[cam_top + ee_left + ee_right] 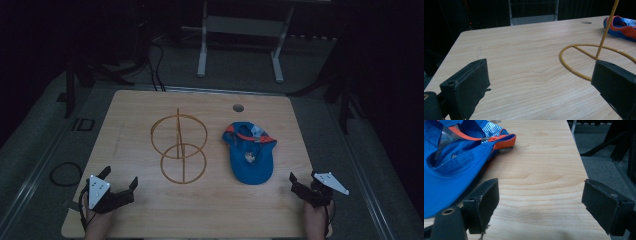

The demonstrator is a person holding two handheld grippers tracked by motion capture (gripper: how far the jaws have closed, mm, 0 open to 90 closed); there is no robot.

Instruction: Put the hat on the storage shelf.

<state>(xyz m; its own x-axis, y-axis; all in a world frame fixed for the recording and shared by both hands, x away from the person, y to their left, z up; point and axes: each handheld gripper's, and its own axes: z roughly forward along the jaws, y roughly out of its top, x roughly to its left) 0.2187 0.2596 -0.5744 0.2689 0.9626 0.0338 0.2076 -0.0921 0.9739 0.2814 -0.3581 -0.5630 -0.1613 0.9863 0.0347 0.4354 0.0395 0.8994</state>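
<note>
High view: your left gripper (119,186) sits lower left, your right gripper (305,181) lower right, on the desk (140,210); wire stand (179,148) and blue cap (250,152) centre. Left gripper view: fingers (466,85) wide, empty. Right gripper view: fingers (482,202) wide; cap upper left.

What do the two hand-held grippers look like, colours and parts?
Both are black. The left hand-held gripper and the right hand-held gripper each carry a pale grey three-cornered plate on top, with blocky black jaws. A dark cable trails from each. Forearms are bare, no sleeves.
</note>
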